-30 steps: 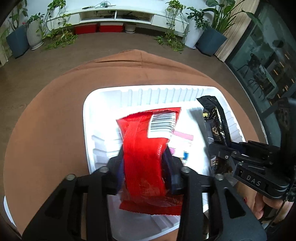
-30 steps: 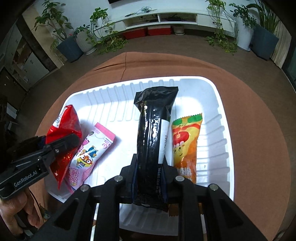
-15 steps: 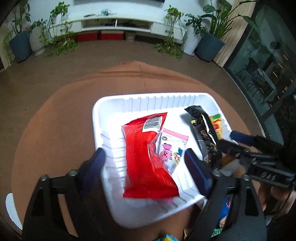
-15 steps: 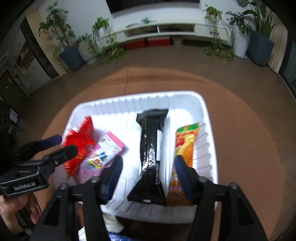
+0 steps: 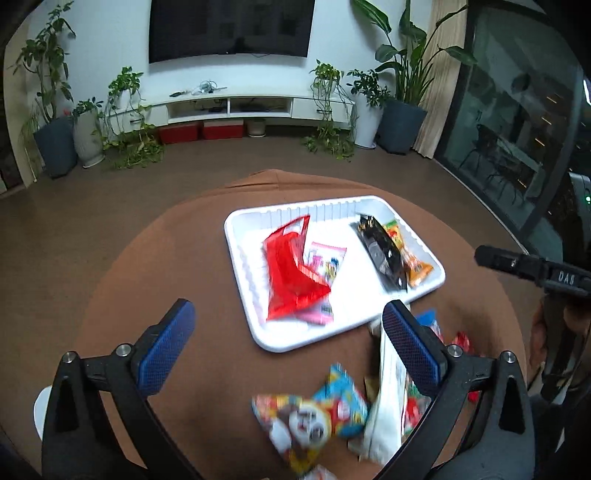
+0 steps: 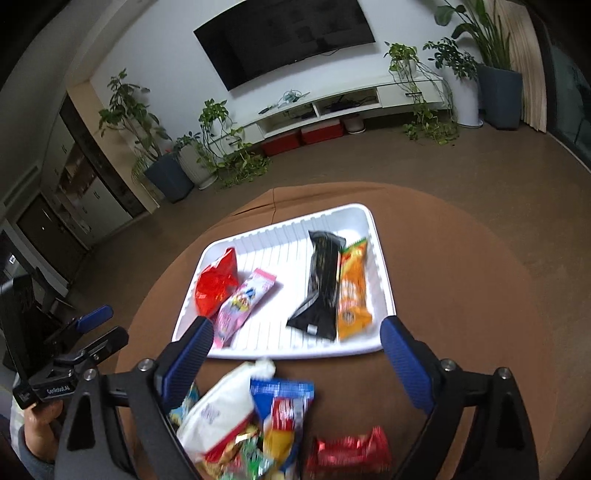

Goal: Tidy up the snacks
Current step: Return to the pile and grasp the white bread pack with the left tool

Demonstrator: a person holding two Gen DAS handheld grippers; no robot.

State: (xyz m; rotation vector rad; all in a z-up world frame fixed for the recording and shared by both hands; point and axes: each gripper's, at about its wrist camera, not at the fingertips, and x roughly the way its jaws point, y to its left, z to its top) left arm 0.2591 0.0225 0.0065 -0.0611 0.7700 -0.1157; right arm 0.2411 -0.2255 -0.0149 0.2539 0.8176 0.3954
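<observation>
Left gripper [image 5: 288, 343]: your jaws stood wide apart with nothing between the blue pads; they had just been opening. It hung over the near worktop, short of the tray.
Right gripper [image 6: 295, 358]: also spread wide and empty, jaws just opened. It sat above the near edge of the tray.
Tray [image 6: 384, 295]: white, ribbed, lying flat on the round brown worktop [image 6: 461, 288], four packets inside.
Red packet [image 5: 291, 273]: at the left end of the tray, partly overlapping the pink packet [image 6: 245, 301] just to its right.
Black packet [image 6: 321, 284]: in the right half of the tray, running near to far and touching the orange packet [image 6: 352, 291] on its right.
Orange packet: close to the tray's right wall.
Loose pile: on the worktop near you, outside the tray. You had a white bag [image 6: 218, 410], a blue-topped packet [image 6: 282, 398], a red foil wrapper [image 6: 349, 452] and a blue-and-red cartoon packet [image 5: 317, 413] there; motion blur hid the print.
Hands: in the right wrist view your hand [image 6: 40, 421] held the left gripper's handle at the lower left.
Room: a dark wall screen [image 5: 231, 27], a low white cabinet [image 5: 240, 105] and potted plants [image 5: 402, 92] lay beyond the worktop.
</observation>
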